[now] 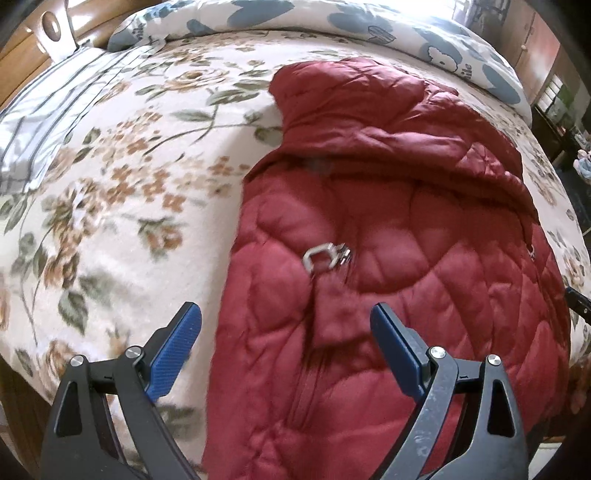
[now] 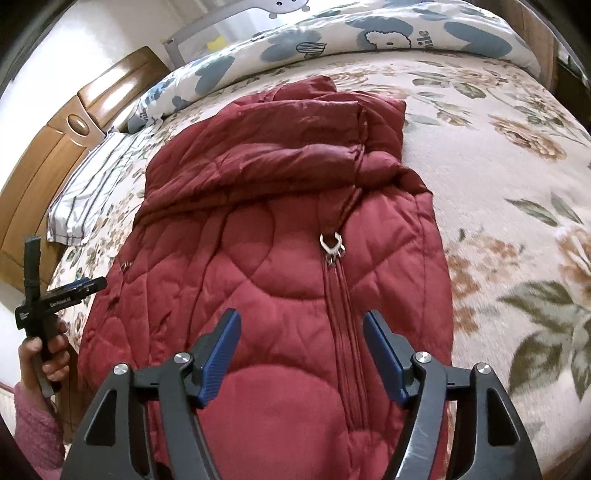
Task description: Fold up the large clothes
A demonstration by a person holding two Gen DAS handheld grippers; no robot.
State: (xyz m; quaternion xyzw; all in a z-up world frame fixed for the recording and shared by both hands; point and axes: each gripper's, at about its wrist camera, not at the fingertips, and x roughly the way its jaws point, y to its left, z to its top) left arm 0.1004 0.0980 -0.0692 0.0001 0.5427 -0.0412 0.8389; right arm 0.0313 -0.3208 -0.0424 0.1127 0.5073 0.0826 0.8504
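A dark red quilted jacket [image 1: 388,229] lies flat on the floral bedspread [image 1: 122,206], zipped up, with its silver zipper pull [image 1: 325,255] near the middle. My left gripper [image 1: 286,314] hovers open over the jacket's left edge, one finger above the bedspread and one above the red fabric. In the right wrist view the jacket [image 2: 258,280] fills the centre, with bulky folds bunched across its far end. My right gripper [image 2: 302,315] stands open above the zipper line, just short of the zipper pull [image 2: 331,245]. Nothing is between either pair of fingers.
A blue-and-white patterned duvet [image 2: 369,33] is heaped along the far side of the bed. A striped pillow [image 2: 85,195] and wooden headboard [image 2: 40,173] lie to the left. A hand [image 2: 46,354] in a pink sleeve holds a black tool by the jacket's left edge.
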